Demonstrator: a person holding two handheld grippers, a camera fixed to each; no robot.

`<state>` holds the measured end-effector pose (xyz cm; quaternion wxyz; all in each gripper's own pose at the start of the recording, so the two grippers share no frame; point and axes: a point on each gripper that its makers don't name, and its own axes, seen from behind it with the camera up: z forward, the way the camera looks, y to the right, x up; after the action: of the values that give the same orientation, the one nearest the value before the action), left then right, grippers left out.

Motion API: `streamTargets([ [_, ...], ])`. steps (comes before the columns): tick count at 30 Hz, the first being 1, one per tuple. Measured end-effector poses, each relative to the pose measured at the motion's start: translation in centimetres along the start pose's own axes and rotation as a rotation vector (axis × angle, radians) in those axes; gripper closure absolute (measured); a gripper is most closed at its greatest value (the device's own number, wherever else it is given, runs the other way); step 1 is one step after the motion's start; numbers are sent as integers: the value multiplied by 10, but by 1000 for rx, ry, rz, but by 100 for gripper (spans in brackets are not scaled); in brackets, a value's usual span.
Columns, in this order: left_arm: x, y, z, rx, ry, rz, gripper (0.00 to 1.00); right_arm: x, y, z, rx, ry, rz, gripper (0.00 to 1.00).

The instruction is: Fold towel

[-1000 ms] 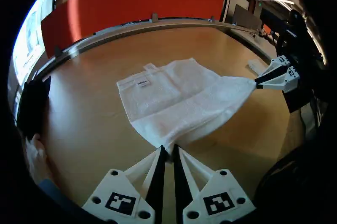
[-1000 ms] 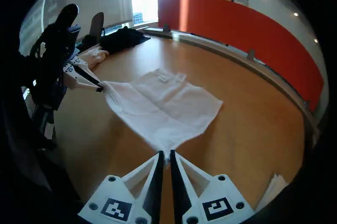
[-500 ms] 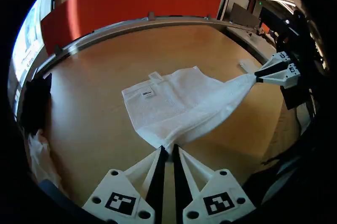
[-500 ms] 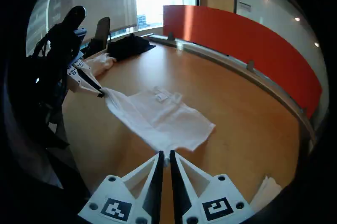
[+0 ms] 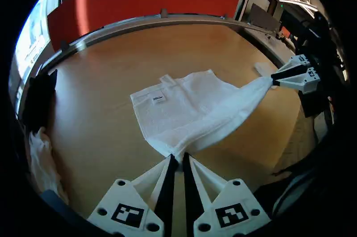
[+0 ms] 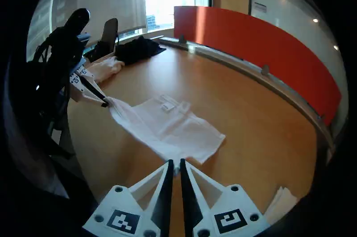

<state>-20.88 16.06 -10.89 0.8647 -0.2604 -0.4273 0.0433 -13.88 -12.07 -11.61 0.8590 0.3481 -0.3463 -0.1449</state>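
Note:
A white towel (image 5: 196,107) lies on the wooden table (image 5: 102,81), its near edge lifted and pulled taut between the two grippers. My left gripper (image 5: 178,162) is shut on one near corner. The right gripper (image 5: 273,83) shows at the right of the left gripper view, pinching the other corner. In the right gripper view, my right gripper (image 6: 176,168) is shut on the towel (image 6: 172,127), and the left gripper (image 6: 105,102) holds the far corner at the left. A label tag (image 5: 157,99) shows on the flat far part.
An orange partition (image 5: 147,0) runs along the table's far edge. Dark clothing (image 6: 136,49) and a pale cloth (image 6: 107,67) lie at one end of the table. Another white folded cloth (image 5: 263,68) sits near the right gripper. A chair (image 6: 107,31) stands by the window.
Both grippers lifted the towel's near edge and carried it a little farther over the table; the spread part looks shorter and more gathered than a second ago.

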Motion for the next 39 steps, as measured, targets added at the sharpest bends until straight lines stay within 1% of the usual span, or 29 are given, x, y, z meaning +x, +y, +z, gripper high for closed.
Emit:
streamTargets([
  [6, 16, -7, 8, 1, 11, -2, 87, 8, 15, 8, -11, 7, -4, 89],
  [14, 47, -26, 29, 22, 23, 30, 87, 19, 44, 29, -43, 10, -2, 89],
  [20, 65, -39, 48, 21, 10, 55, 87, 24, 64, 48, -60, -2, -3, 89],
  [23, 69, -47, 60, 27, -7, 69, 87, 25, 70, 57, -59, -10, 7, 89],
  [26, 73, -51, 67, 35, -14, 78, 87, 26, 73, 64, -58, -12, 13, 89],
  [32, 72, -54, 79, 39, -26, 84, 87, 18, 77, 73, -61, -37, 11, 89],
  [39, 66, -59, 95, 44, -47, 86, 87, 9, 86, 87, -63, -58, 29, 89],
])
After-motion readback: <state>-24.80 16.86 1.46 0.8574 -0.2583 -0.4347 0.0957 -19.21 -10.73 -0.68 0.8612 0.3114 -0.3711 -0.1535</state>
